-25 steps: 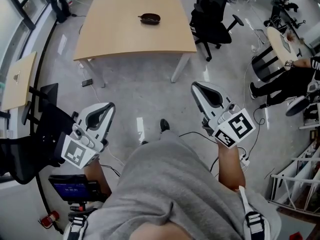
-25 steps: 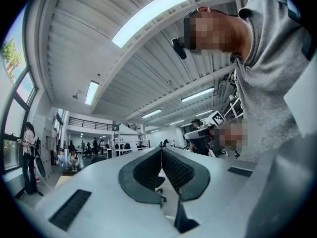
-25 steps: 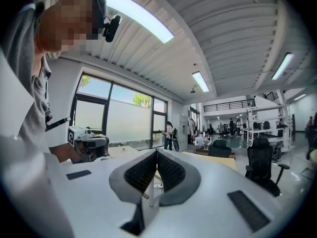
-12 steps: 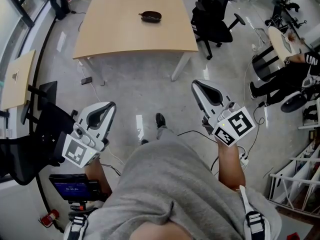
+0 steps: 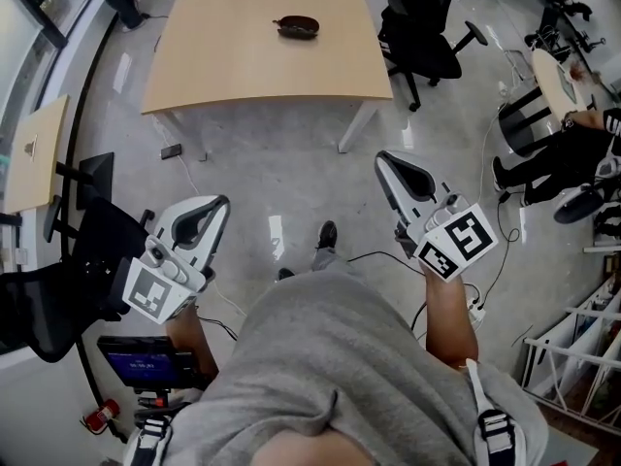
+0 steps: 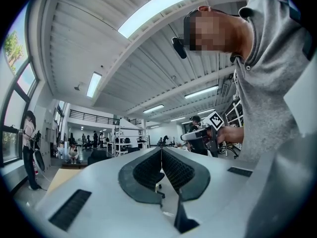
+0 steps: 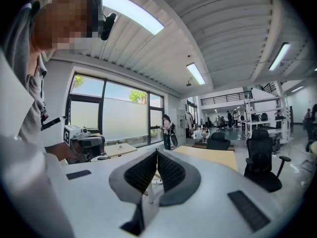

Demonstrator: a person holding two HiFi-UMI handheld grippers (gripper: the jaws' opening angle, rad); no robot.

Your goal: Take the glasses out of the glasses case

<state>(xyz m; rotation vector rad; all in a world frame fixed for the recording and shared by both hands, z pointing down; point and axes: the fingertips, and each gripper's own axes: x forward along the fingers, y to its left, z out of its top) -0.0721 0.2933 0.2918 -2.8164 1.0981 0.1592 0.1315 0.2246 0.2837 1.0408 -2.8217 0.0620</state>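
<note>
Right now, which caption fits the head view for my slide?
Left gripper and right gripper shut, empty, short of the table where the glasses case lies.

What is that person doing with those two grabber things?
A person stands on the floor holding the left gripper and the right gripper, both shut with nothing in them. The dark glasses case lies on the wooden table ahead, well apart from both grippers. It looks closed, so the glasses are not out yet.
</note>
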